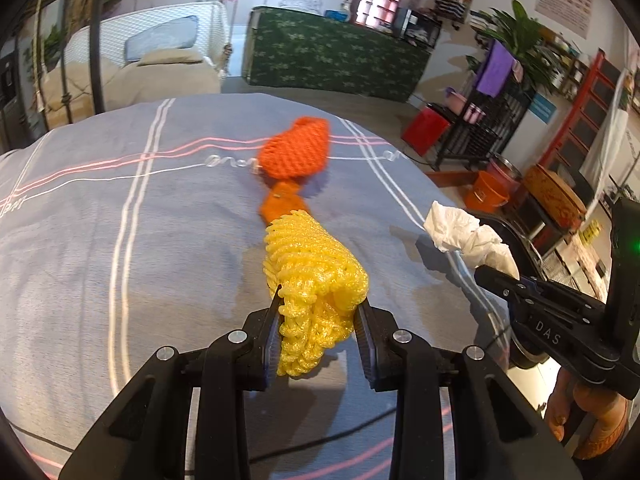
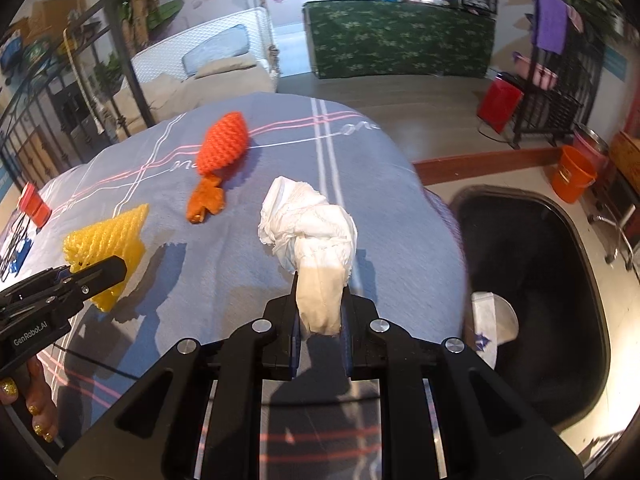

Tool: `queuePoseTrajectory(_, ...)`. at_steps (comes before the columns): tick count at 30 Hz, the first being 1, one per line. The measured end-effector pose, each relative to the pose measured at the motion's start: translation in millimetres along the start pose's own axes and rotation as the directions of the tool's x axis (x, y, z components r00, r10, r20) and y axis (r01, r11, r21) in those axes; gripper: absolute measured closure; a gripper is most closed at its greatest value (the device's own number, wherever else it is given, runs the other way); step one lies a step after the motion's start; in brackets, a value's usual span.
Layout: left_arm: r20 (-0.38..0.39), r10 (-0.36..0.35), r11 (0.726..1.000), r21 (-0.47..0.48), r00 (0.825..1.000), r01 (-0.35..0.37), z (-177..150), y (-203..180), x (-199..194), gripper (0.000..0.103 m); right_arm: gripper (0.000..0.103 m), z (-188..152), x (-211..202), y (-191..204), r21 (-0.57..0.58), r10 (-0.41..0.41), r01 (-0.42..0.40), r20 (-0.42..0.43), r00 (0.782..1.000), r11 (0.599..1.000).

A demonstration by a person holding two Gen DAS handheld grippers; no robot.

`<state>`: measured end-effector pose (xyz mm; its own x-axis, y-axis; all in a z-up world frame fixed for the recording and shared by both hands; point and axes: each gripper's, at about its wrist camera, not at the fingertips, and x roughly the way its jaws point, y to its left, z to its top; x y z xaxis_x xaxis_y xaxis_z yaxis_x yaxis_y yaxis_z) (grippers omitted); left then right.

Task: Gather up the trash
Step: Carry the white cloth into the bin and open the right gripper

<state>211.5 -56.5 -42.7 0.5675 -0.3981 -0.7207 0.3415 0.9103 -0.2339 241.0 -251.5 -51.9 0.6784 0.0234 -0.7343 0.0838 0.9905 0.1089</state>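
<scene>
The black bin [image 2: 528,280] stood right of the surface [image 2: 360,184] — a white scrap lay inside. The left tongs [image 1: 320,308] pinched the yellow foam net [image 1: 312,272]. The right tongs [image 2: 320,300] pinched the white tissue [image 2: 312,232]. The orange net [image 2: 222,144] lay farther back — apart from both.

a lived-in home: bedsheet-covered table [image 1: 120,220], cushioned swing seat [image 1: 152,52], laundry rack [image 1: 480,128], buckets [image 1: 486,194]

I'm seeing a yellow foam net [image 1: 316,276], glittery and ribbed, an orange foam net [image 1: 296,152] with a waffle weave, plain white crumpled tissue [image 2: 312,220], and a grey-blue bedsheet [image 1: 100,240] carrying white and pink stripes; the bin [image 2: 532,280] is showing black.
</scene>
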Motion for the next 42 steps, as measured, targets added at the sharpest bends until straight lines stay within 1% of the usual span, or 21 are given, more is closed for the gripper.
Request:
queuePoseTrajectory(11,-0.010,-0.068,0.992,0.103,0.998,0.068,0.9,-53.0,10.9,0.071,0.087,-18.1,-24.9,-54.4,0.107,-0.073,0.069,0.034,0.997,0.992)
queuePoseTrajectory(20,0.007,-0.128,0.972,0.202,0.992,0.124,6.6,-100.2,16.1,0.071,0.087,-31.5,-35.7,-96.9,0.182,-0.138,0.127,0.046,0.989,0.975)
queuePoseTrajectory(27,0.000,-0.174,0.947,0.273,0.985,0.168,8.2,-132.8,23.4,0.071,0.087,-41.4,-31.1,-129.2,0.235,-0.198,0.189,0.017,0.980,0.954)
queuePoseTrajectory(31,-0.017,-0.196,0.935,0.296,0.980,0.192,6.3,-147.9,28.3,0.071,0.087,-46.6,-24.5,-145.5,0.261,-0.217,0.211,-0.005,0.976,0.942)
queuePoseTrajectory(37,-0.040,-0.209,0.919,0.333,0.977,0.210,2.1,-169.7,38.3,0.071,0.087,-55.9,-6.9,-168.0,0.295,-0.237,0.241,-0.049,0.970,0.925)
queuePoseTrajectory(39,-0.051,-0.212,0.915,0.339,0.976,0.217,1.2,-174.5,41.4,0.071,0.079,-59.3,3.1,-175.1,0.313,-0.236,0.248,-0.077,0.969,0.917)
queuePoseTrajectory(40,-0.056,-0.215,0.913,0.342,0.975,0.221,0.4,-176.9,42.8,0.071,0.071,-61.2,7.2,-179.0,0.323,-0.240,0.254,-0.084,0.967,0.912)
queuePoseTrajectory(41,-0.060,-0.217,0.911,0.346,0.974,0.224,-0.2,-178.4,43.3,0.071,0.060,-60.9,9.5,-180.6,0.328,-0.246,0.261,-0.087,0.965,0.908)
queuePoseTrajectory(42,-0.065,-0.218,0.909,0.350,0.974,0.227,0.0,-180.6,44.7,0.071,0.054,-62.3,13.2,-183.4,0.333,-0.257,0.275,-0.100,0.961,0.902)
